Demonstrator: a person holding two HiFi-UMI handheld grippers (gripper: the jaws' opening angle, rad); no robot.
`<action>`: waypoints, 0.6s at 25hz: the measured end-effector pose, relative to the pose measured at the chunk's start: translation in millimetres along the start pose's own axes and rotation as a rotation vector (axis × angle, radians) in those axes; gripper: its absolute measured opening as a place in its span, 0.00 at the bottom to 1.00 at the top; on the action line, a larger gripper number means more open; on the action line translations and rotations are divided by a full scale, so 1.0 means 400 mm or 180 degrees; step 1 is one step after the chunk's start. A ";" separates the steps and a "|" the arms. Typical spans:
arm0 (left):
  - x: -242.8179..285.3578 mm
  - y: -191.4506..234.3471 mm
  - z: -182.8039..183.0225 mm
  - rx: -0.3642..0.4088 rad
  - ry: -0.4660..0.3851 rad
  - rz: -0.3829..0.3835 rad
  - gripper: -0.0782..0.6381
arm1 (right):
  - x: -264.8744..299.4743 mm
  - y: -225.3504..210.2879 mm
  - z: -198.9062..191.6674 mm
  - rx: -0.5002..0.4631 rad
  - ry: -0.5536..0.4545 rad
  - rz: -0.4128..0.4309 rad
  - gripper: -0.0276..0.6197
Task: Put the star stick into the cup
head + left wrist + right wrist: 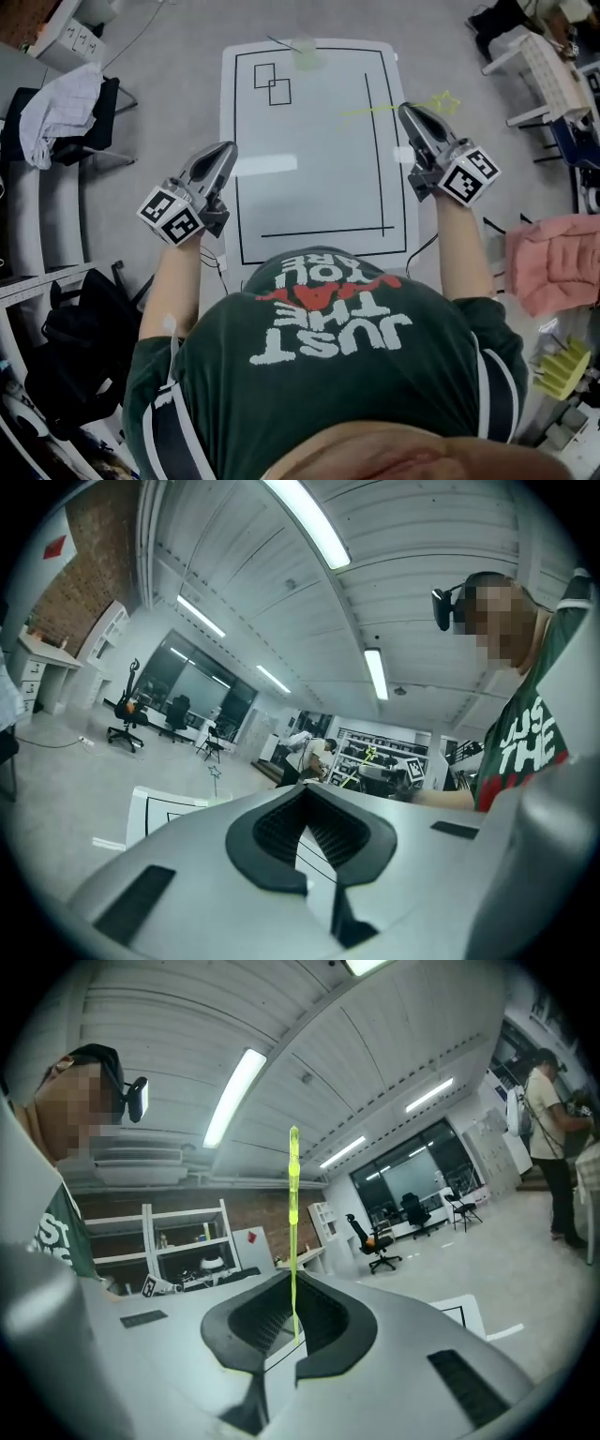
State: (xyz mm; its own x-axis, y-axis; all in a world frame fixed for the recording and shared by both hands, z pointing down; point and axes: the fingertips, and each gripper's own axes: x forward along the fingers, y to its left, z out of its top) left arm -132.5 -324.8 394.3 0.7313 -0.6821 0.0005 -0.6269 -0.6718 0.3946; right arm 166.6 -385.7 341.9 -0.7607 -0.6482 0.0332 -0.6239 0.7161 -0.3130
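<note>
A yellow-green star stick (394, 109) is pinched in my right gripper (412, 117), which is shut on its shaft at the table's right edge; its star (445, 100) pokes out to the right. In the right gripper view the stick (293, 1204) rises straight up from between the pads. A pale translucent cup (305, 52) stands at the far end of the white table (309, 141), a dark star stick (215, 772) standing in it. Over the table's left edge, my left gripper (220, 155) is shut and holds nothing, well short of the cup.
Black lines and two small squares (272, 84) mark the tabletop. A chair draped with cloth (61, 108) stands at the left, and a pink cloth (553, 262) and white furniture (539, 70) at the right. Office chairs and shelves fill the room beyond.
</note>
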 end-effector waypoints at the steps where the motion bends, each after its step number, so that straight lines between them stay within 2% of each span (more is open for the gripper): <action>1: 0.014 0.026 0.004 0.0035 0.0010 -0.0016 0.12 | 0.023 -0.013 0.010 -0.0027 0.0015 -0.0024 0.11; 7: 0.115 0.169 0.000 0.0070 0.0005 -0.0006 0.12 | 0.199 -0.139 0.064 -0.0237 0.0127 -0.0086 0.11; 15: 0.266 0.357 -0.041 0.0103 0.0010 0.0068 0.12 | 0.447 -0.339 0.037 -0.0415 0.0261 -0.0073 0.11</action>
State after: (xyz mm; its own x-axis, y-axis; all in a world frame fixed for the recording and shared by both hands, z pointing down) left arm -139.5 -488.5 465.9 0.7184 -0.6955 0.0114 -0.6507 -0.6662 0.3644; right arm 117.8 -602.6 376.3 -0.7547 -0.6453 0.1181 -0.6552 0.7323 -0.1856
